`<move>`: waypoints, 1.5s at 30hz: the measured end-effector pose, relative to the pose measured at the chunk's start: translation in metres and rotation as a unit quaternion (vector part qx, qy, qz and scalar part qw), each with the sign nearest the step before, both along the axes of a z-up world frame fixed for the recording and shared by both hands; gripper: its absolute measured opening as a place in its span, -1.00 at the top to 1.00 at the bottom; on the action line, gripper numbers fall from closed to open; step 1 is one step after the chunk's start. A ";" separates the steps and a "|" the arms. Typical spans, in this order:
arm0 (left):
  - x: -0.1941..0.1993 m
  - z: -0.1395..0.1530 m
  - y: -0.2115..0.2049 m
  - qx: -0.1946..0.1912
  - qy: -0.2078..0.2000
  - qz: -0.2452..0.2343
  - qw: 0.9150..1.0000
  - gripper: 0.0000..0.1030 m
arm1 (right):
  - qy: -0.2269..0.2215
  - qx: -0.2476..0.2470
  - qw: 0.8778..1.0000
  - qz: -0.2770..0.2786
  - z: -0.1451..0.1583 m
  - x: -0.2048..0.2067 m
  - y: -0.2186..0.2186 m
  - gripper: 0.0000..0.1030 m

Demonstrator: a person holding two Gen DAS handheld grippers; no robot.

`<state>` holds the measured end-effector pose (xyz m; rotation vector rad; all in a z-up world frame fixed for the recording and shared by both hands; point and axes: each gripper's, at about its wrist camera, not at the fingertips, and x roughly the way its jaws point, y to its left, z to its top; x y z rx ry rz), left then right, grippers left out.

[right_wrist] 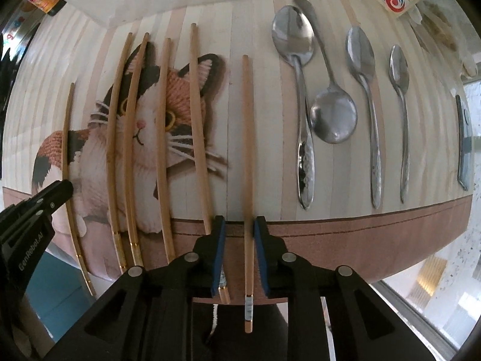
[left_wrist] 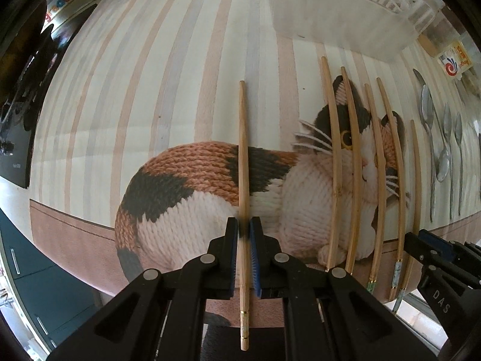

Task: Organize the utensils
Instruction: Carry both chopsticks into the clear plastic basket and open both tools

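A chopstick [left_wrist: 244, 162] is pinched by the left gripper [left_wrist: 244, 228] over the cat mat [left_wrist: 180, 186]. Another chopstick [right_wrist: 248, 156] lies between the pads of the right gripper [right_wrist: 239, 225], but a real grip cannot be told. Each stick is best kept straight and laid down softly beside the other chopsticks [right_wrist: 163, 138]. The spoons [right_wrist: 330, 114] and clear box [left_wrist: 345, 24] must not be bumped.

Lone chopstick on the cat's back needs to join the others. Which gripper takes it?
Left. The left gripper straddles the lone chopstick, pads tight beside it. The right gripper straddles the end chopstick of the row, nearer the spoons.
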<state>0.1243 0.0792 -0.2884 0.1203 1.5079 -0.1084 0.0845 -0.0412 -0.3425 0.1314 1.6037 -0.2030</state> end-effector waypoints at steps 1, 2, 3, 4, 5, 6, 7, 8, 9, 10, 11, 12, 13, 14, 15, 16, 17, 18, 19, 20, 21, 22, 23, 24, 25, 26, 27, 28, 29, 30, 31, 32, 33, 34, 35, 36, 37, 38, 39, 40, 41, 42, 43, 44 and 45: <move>0.000 0.000 0.001 0.001 -0.001 -0.002 1.000 0.88 | -0.002 -0.001 1.000 0.000 0.002 0.001 -0.001 0.61; 0.000 0.000 0.001 0.001 -0.003 -0.003 1.000 0.88 | -0.005 -0.002 1.000 -0.002 0.005 0.001 -0.002 0.61; -0.003 0.000 -0.006 0.004 -0.004 -0.001 1.000 0.90 | -0.008 -0.003 1.000 -0.004 0.006 -0.002 -0.014 0.66; -0.004 0.000 -0.006 0.013 -0.006 0.004 1.000 0.91 | -0.011 -0.005 1.000 -0.007 0.007 -0.005 -0.018 0.82; -0.007 0.000 -0.005 0.020 -0.008 0.007 1.000 0.91 | -0.013 -0.006 1.000 -0.009 0.007 -0.007 -0.021 0.86; -0.009 0.002 -0.002 0.019 -0.011 0.012 1.000 0.91 | -0.017 0.001 1.000 -0.013 0.007 -0.010 -0.025 0.86; -0.011 0.004 0.001 0.020 -0.015 0.014 1.000 0.91 | -0.021 0.011 1.000 -0.019 0.009 -0.011 -0.027 0.87; -0.013 0.006 0.003 0.022 -0.019 0.015 0.999 0.91 | -0.024 0.016 0.999 -0.022 0.011 -0.014 -0.030 0.87; -0.016 0.009 0.006 0.024 -0.025 0.015 0.999 0.91 | -0.029 0.020 0.999 -0.024 0.015 -0.016 -0.031 0.87; -0.017 0.013 0.010 0.024 -0.029 0.018 0.999 0.91 | -0.033 0.021 0.999 -0.025 0.018 -0.018 -0.033 0.87; -0.017 0.017 0.012 0.023 -0.031 0.021 0.999 0.91 | -0.038 0.023 0.999 -0.026 0.023 -0.020 -0.034 0.87; -0.018 0.021 0.016 0.024 -0.036 0.024 0.999 0.91 | -0.043 0.025 0.998 -0.028 0.027 -0.021 -0.035 0.87; -0.017 0.028 0.019 0.023 -0.042 0.027 0.998 0.91 | -0.049 0.029 0.998 -0.029 0.033 -0.022 -0.036 0.87; -0.017 0.035 0.023 0.022 -0.049 0.030 0.998 0.91 | -0.055 0.032 0.997 -0.031 0.040 -0.023 -0.037 0.87; -0.016 0.040 0.024 0.023 -0.054 0.030 0.998 0.91 | -0.063 0.034 0.997 -0.031 0.047 -0.024 -0.038 0.87; -0.014 0.050 0.027 0.022 -0.063 0.031 0.997 0.91 | -0.070 0.036 0.996 -0.030 0.054 -0.024 -0.037 0.87; -0.013 0.056 0.028 0.021 -0.067 0.031 0.997 0.91 | -0.078 0.037 0.996 -0.029 0.062 -0.023 -0.038 0.87; -0.011 0.065 0.029 0.022 -0.075 0.030 0.997 0.91 | -0.086 0.038 0.995 -0.030 0.072 -0.022 -0.039 0.87; -0.008 0.075 0.030 0.021 -0.084 0.028 0.996 0.91 | -0.094 0.041 0.994 -0.031 0.081 -0.020 -0.040 0.87; -0.004 0.087 0.032 0.016 -0.092 0.027 0.995 0.91 | -0.101 0.046 0.993 -0.034 0.089 -0.019 -0.042 0.87; -0.001 0.095 0.033 0.012 -0.098 0.026 0.995 0.91 | -0.108 0.050 0.992 -0.036 0.099 -0.017 -0.044 0.87; 0.003 0.107 0.034 0.006 -0.108 0.022 0.994 0.91 | -0.115 0.054 0.991 -0.038 0.108 -0.015 -0.045 0.87; 0.008 0.121 0.034 -0.001 -0.119 0.019 0.993 0.91 | -0.123 0.056 0.990 -0.039 0.119 -0.013 -0.049 0.87; 0.010 0.129 0.033 -0.006 -0.126 0.017 0.992 0.91 | -0.134 0.057 0.989 -0.040 0.133 -0.009 -0.051 0.87; 0.018 0.146 0.032 -0.016 -0.140 0.012 0.990 0.91 | -0.142 0.059 0.987 -0.041 0.141 -0.006 -0.053 0.87; 0.023 0.154 0.024 -0.021 -0.147 0.009 0.989 0.91 | -0.151 0.061 0.986 -0.043 0.150 -0.002 -0.053 0.87; 0.029 0.165 0.020 -0.032 -0.157 0.004 0.987 0.91 | -0.160 0.063 0.984 -0.042 0.163 0.004 -0.054 0.87; 0.038 0.179 0.017 -0.044 -0.166 -0.001 0.985 0.91 | -0.170 0.067 0.982 -0.044 0.173 0.009 -0.057 0.87; 0.046 0.188 0.015 -0.053 -0.172 -0.005 0.984 0.91 | -0.176 0.071 0.981 -0.045 0.178 0.012 -0.057 0.87; 0.058 0.201 0.011 -0.066 -0.176 -0.012 0.982 0.91 | -0.183 0.073 0.979 -0.045 0.190 0.021 -0.060 0.87; 0.065 0.208 0.008 -0.075 -0.178 -0.015 0.981 0.91 | -0.189 0.077 0.978 -0.048 0.199 0.031 -0.060 0.87; 0.073 0.213 0.006 -0.082 -0.180 -0.018 0.980 0.91 | -0.196 0.083 0.976 -0.051 0.208 0.043 -0.062 0.87; 0.086 0.221 -0.001 -0.088 -0.180 -0.027 0.979 0.91 | -0.201 0.085 0.974 -0.053 0.215 0.055 -0.062 0.87; 0.095 0.226 -0.005 -0.092 -0.181 -0.029 0.979 0.91 | -0.206 0.087 0.973 -0.055 0.217 0.070 -0.060 0.87; 0.105 0.227 -0.008 -0.096 -0.179 -0.030 0.979 0.91 | -0.210 0.088 0.972 -0.056 0.222 0.083 -0.061 0.87; 0.117 0.229 -0.016 -0.096 -0.175 -0.034 0.979 0.91 | -0.211 0.089 0.972 -0.056 0.222 0.098 -0.059 0.87; 0.133 0.228 -0.022 -0.099 -0.166 -0.032 0.981 0.91 | -0.211 0.093 0.971 -0.056 0.224 0.113 -0.062 0.87; 0.143 0.226 -0.024 -0.102 -0.159 -0.031 0.982 0.91 | -0.210 0.097 0.971 -0.054 0.225 0.128 -0.064 0.87; 0.160 0.221 -0.031 -0.107 -0.144 -0.033 0.983 0.91 | -0.207 0.101 0.972 -0.050 0.225 0.142 -0.066 0.87; 0.169 0.217 -0.037 -0.108 -0.136 -0.028 0.984 0.91 | -0.204 0.102 0.973 -0.046 0.224 0.157 -0.068 0.87; 0.179 0.213 -0.041 -0.109 -0.128 -0.025 0.985 0.91 | -0.201 0.102 0.973 -0.041 0.221 0.171 -0.070 0.87; 0.195 0.204 -0.048 -0.114 -0.111 -0.023 0.987 0.91 | -0.198 0.102 0.974 -0.037 0.219 0.184 -0.071 0.87; 0.204 0.198 -0.051 -0.115 -0.098 -0.017 0.988 0.91 | -0.192 0.103 0.975 -0.034 0.215 0.200 -0.072 0.87; 0.215 0.189 -0.054 -0.120 -0.083 -0.009 0.989 0.91 | -0.187 0.104 0.976 -0.030 0.212 0.211 -0.072 0.87; 0.220 0.182 -0.057 -0.124 -0.074 -0.005 0.989 0.91 | -0.179 0.105 0.978 -0.026 0.205 0.222 -0.073 0.87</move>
